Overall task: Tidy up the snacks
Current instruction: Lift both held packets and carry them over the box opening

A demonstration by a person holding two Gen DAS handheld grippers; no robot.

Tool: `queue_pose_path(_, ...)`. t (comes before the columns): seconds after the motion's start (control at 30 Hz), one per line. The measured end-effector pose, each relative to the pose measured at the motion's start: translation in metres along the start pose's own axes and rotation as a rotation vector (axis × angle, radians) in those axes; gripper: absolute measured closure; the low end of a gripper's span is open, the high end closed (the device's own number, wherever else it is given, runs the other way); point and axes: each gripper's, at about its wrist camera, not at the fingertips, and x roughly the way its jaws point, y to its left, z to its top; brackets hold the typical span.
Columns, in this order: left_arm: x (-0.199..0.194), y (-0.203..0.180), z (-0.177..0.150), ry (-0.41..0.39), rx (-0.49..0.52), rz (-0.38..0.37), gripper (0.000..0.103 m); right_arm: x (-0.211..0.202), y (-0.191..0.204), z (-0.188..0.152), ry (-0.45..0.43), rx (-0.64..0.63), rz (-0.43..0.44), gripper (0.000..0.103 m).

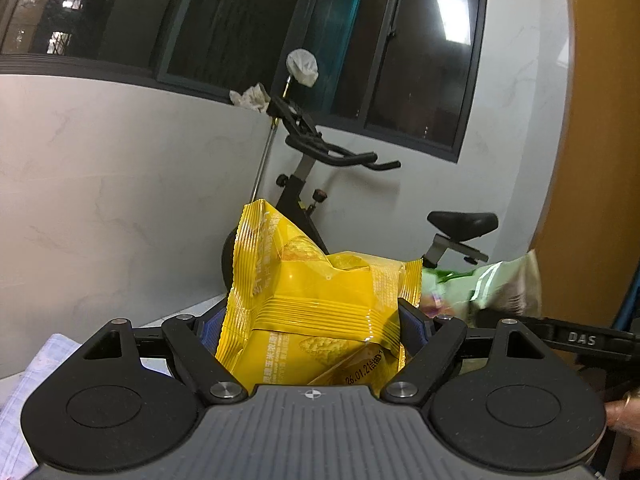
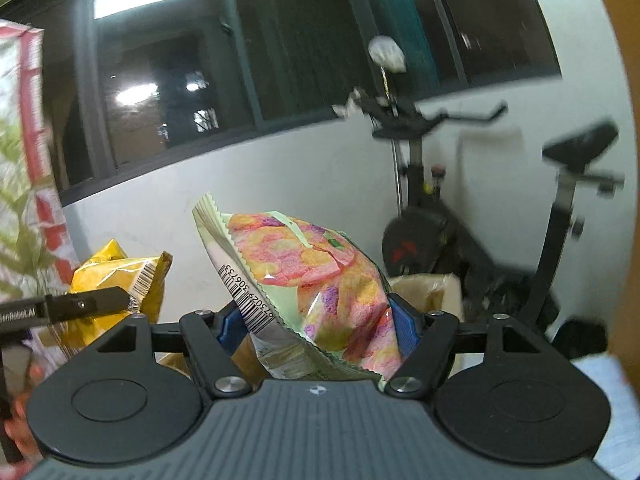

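My left gripper (image 1: 316,320) is shut on a yellow snack bag (image 1: 320,300) and holds it up in the air, facing the wall. My right gripper (image 2: 316,320) is shut on a pale green snack bag printed with pink and yellow crisps (image 2: 312,276). The green bag also shows blurred at the right of the left wrist view (image 1: 484,284). The yellow bag and the left gripper's finger show at the left of the right wrist view (image 2: 120,280).
An exercise bike (image 1: 320,168) stands against the white wall under a dark window. A brown cardboard box (image 2: 428,292) sits below the right gripper. A red and white patterned bag (image 2: 24,160) hangs at far left. A pale cloth (image 1: 24,392) lies at lower left.
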Motion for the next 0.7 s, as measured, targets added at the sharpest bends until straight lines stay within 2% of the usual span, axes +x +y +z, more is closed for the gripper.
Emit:
queue_pose_path(0.2,0.038,-0.003,0.006,0.026,0.050,0.015,0.019,0.042,-0.020,0.002,0.072,0.099,-0.049,0.031)
queue_pose_path(0.5,0.069,-0.006,0.000,0.091,0.126,0.021,0.016,0.067,-0.025,-0.009,0.127,0.107,-0.104,0.029)
queue_pose_path(0.7,0.091,-0.003,-0.006,0.173,0.153,0.037,0.010,0.074,-0.025,-0.017,0.158,0.091,-0.130,0.026)
